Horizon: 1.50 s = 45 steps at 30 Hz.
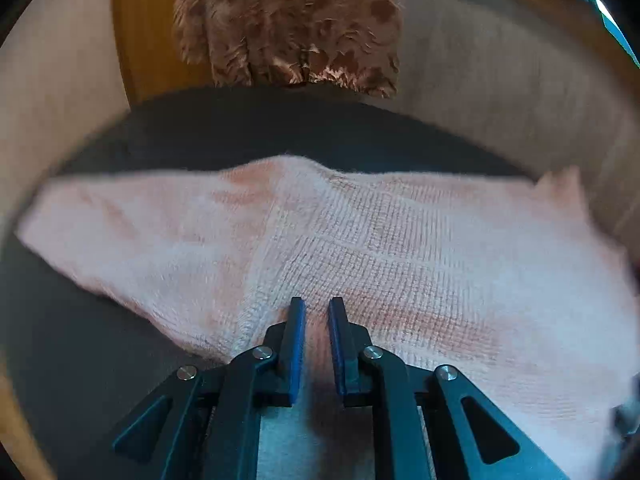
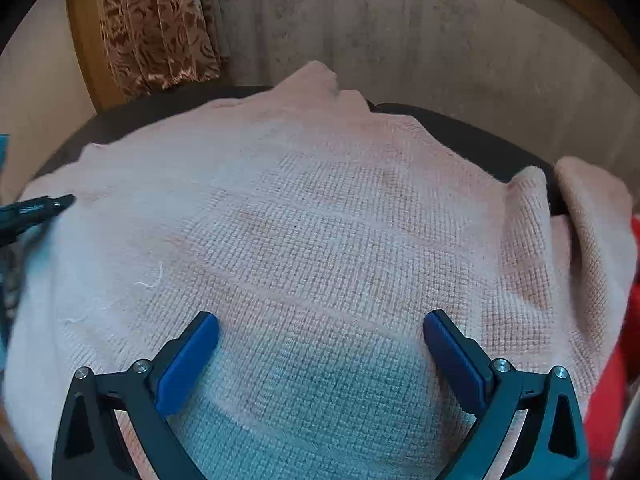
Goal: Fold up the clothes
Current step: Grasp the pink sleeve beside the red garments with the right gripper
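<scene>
Two grippers, left [image 1: 317, 307] pinching, right [image 2: 321, 326] spread, over unlabelled pink sweater [image 2: 320, 208].

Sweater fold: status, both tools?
Left tool nearly shut, pinching pink sweater. Right tool open, over sweater. Sweater spread on dark table. Red cloth at right edge.

Both wrist views look down close over the pink sweater [image 1: 360, 248] [image 2: 320, 220] toward the patterned curtain [image 1: 292, 20] [image 2: 156, 28] (left view blurrier), sharing sweater, curtain, and the wall beyond.
</scene>
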### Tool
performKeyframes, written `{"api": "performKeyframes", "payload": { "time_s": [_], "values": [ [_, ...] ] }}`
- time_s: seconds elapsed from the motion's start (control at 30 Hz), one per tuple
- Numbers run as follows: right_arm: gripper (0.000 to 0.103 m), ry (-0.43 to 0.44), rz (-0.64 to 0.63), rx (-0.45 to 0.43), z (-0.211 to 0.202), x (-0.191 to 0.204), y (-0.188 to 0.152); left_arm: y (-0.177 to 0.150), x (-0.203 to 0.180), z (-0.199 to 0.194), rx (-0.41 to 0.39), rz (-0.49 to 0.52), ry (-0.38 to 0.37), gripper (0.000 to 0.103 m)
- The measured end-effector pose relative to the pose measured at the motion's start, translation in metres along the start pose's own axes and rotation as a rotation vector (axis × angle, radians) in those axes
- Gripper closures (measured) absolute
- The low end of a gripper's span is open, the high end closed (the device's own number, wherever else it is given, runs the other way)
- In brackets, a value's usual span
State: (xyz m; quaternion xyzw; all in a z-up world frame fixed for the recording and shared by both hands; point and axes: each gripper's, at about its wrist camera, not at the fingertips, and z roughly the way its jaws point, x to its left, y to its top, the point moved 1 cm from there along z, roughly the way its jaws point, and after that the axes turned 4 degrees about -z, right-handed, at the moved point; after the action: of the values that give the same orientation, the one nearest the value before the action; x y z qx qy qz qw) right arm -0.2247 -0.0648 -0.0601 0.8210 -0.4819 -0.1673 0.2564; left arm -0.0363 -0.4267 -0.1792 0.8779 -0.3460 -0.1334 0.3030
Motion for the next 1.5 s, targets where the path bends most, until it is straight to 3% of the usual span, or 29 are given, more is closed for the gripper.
{"api": "performKeyframes", "payload": {
  "time_s": [0.03, 0.13, 0.2, 0.27, 0.33, 0.43, 0.5, 0.57, 0.7, 0.8, 1.03, 1.2, 1.23, 1.3, 1.33, 1.37, 1.5],
  "values": [
    [0.0, 0.007, 0.003, -0.004, 0.001, 0.0, 0.0, 0.001, -0.009, -0.003, -0.008, 0.03, 0.028, 0.091],
    [0.0, 0.025, 0.013, -0.015, 0.002, -0.003, -0.002, -0.001, -0.041, -0.039, -0.087, 0.02, -0.143, 0.085],
    [0.0, 0.06, 0.039, -0.032, -0.001, -0.009, -0.005, -0.008, -0.07, -0.049, -0.077, 0.073, -0.265, 0.085],
    [0.0, 0.109, 0.076, -0.053, -0.005, -0.016, -0.008, -0.016, -0.093, -0.045, -0.003, 0.081, -0.395, 0.085],
    [0.0, 0.187, 0.122, -0.067, -0.009, -0.029, -0.011, -0.03, -0.11, -0.033, 0.072, 0.106, -0.441, 0.085],
    [0.003, 0.189, 0.123, -0.049, -0.021, -0.057, -0.002, -0.047, -0.107, -0.029, 0.058, 0.092, -0.469, 0.084],
    [0.003, 0.161, 0.141, -0.066, -0.034, -0.088, 0.012, -0.046, -0.098, -0.024, 0.08, 0.041, -0.525, 0.084],
    [0.002, 0.127, 0.24, -0.089, -0.052, -0.138, 0.025, -0.044, -0.089, -0.018, 0.092, -0.013, -0.579, 0.085],
    [0.002, 0.035, 0.548, -0.095, -0.06, -0.253, 0.049, -0.047, -0.081, -0.016, 0.099, -0.067, -0.63, 0.085],
    [0.002, -0.048, 0.713, -0.074, -0.051, -0.314, 0.054, -0.05, -0.076, -0.016, 0.1, -0.094, -0.655, 0.085],
    [0.002, -0.258, 0.822, -0.012, -0.031, -0.377, 0.046, -0.058, -0.067, -0.018, 0.103, -0.139, -0.696, 0.086],
    [0.0, -0.297, 0.826, 0.013, -0.001, -0.378, 0.055, -0.064, -0.063, -0.022, 0.101, -0.15, -0.709, 0.086],
    [0.005, -0.294, 0.805, 0.009, -0.001, -0.377, 0.054, -0.065, -0.062, -0.023, 0.1, -0.15, -0.709, 0.086],
    [0.044, -0.275, 0.769, 0.006, -0.008, -0.383, 0.044, -0.067, -0.061, -0.026, 0.099, -0.151, -0.71, 0.086],
    [0.075, -0.26, 0.773, 0.001, -0.011, -0.387, 0.037, -0.068, -0.06, -0.027, 0.098, -0.152, -0.711, 0.086],
    [0.089, -0.241, 0.8, -0.01, -0.013, -0.388, 0.031, -0.069, -0.06, -0.028, 0.097, -0.152, -0.711, 0.086],
    [0.09, -0.206, 0.827, -0.093, -0.024, -0.382, 0.031, -0.076, -0.057, -0.033, 0.094, -0.152, -0.711, 0.086]
  ]
}}
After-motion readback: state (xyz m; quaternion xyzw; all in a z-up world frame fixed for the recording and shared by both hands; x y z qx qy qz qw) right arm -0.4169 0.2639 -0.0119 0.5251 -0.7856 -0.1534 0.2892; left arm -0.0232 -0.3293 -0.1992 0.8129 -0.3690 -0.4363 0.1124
